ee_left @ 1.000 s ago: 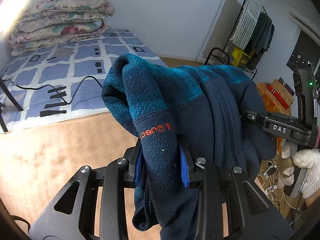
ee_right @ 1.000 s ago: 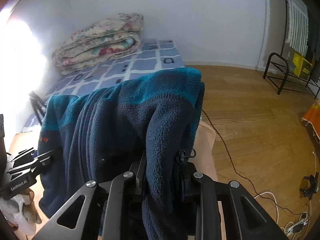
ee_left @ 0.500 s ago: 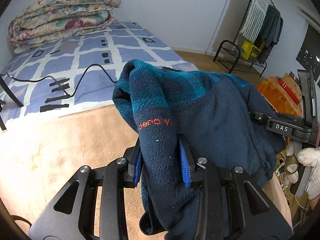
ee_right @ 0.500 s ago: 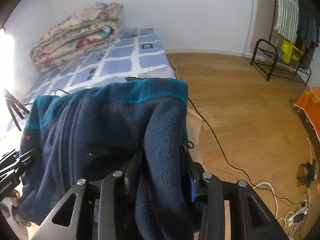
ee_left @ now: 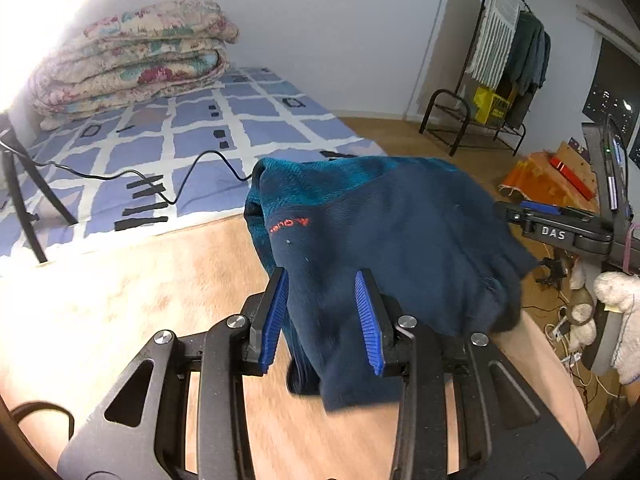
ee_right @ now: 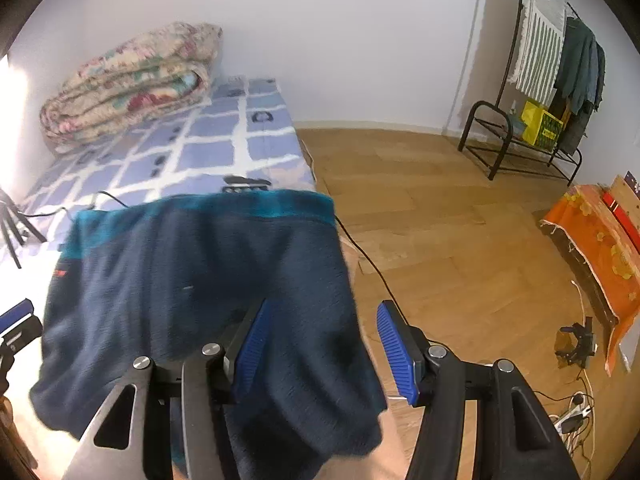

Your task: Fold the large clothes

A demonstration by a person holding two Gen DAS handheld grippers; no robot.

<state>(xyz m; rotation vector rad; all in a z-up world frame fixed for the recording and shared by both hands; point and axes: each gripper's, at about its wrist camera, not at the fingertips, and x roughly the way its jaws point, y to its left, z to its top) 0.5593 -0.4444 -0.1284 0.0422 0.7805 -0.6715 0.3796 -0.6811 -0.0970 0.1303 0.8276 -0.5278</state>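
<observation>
A dark navy fleece jacket with a teal band and red logo lies bunched and folded on the peach tabletop. My left gripper holds its near edge, and the fabric fills the gap between the blue pads. In the right wrist view the jacket spreads to the left. My right gripper has its jaws opening: cloth rests by the left pad, and the right pad stands free of it. The right gripper also shows beyond the jacket at the right of the left wrist view.
Behind the tabletop is a bed with a blue checked sheet, a folded floral quilt and a black cable. A tripod leg stands left. On the wood floor are a clothes rack, orange cloth and cables.
The jacket has come down from hanging between the grippers and now lies on the tabletop. The right jaws have spread and let go of the cloth. The left grip looks much the same.
</observation>
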